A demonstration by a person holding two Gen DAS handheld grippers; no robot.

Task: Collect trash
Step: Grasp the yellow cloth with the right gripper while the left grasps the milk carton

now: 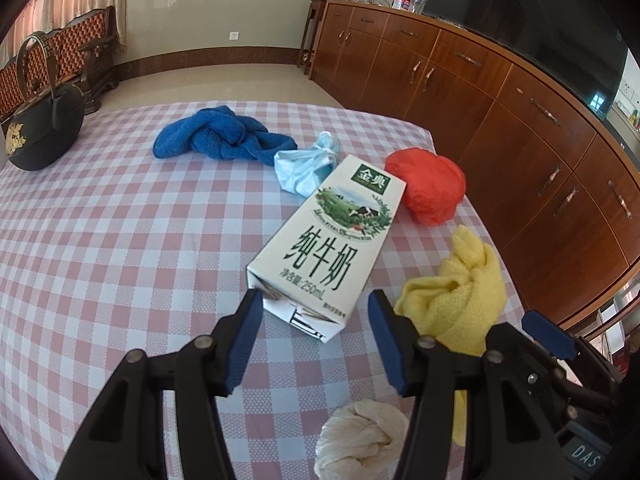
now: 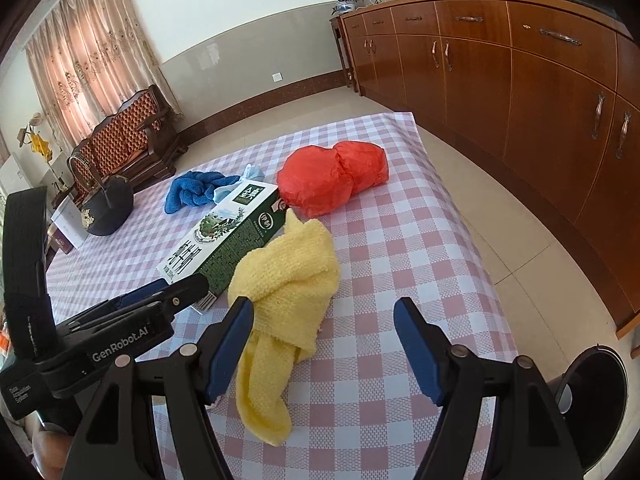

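A white and green milk carton (image 1: 324, 240) lies flat on the checked tablecloth (image 1: 120, 240); it also shows in the right wrist view (image 2: 224, 236). My left gripper (image 1: 316, 308) is open, its fingertips on either side of the carton's near end, not closed on it. A red plastic bag (image 1: 426, 186) and a light blue crumpled bag (image 1: 306, 166) lie beyond the carton. My right gripper (image 2: 324, 312) is open and empty, just above a yellow cloth (image 2: 284, 292). The red bag (image 2: 332, 178) lies further ahead of it.
A blue towel (image 1: 224, 136) and a black teapot (image 1: 44, 128) sit at the far left. A cream cloth ball (image 1: 360, 436) lies near the front. Wooden cabinets (image 2: 520, 80) run along the right. A dark round bin (image 2: 596, 400) stands below the table's right edge.
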